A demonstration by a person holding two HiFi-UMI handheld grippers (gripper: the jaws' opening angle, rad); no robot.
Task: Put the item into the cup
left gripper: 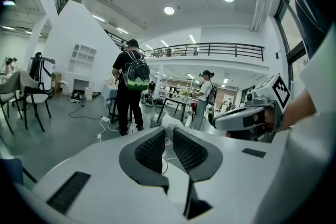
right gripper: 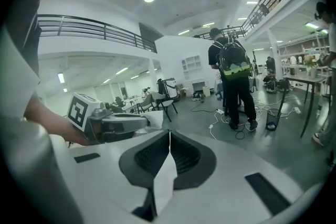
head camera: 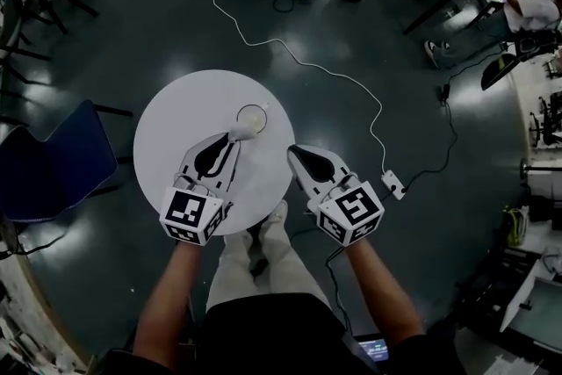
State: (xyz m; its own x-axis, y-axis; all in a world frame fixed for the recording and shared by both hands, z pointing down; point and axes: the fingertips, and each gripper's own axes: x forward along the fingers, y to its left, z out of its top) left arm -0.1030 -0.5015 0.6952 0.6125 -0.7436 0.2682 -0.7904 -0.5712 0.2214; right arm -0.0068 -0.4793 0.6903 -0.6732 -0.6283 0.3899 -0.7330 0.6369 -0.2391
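White crumpled item (head camera: 237, 134) pinched between left gripper (head camera: 231, 141) tips, right at the cup (head camera: 253, 119) rim on round white table (head camera: 171, 123); right gripper (head camera: 296, 155) jaws pressed together, empty, by table edge.

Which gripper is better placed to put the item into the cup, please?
Left: the left gripper grips the white item beside the cup; the right gripper, jaws shut and empty, sits farther off.
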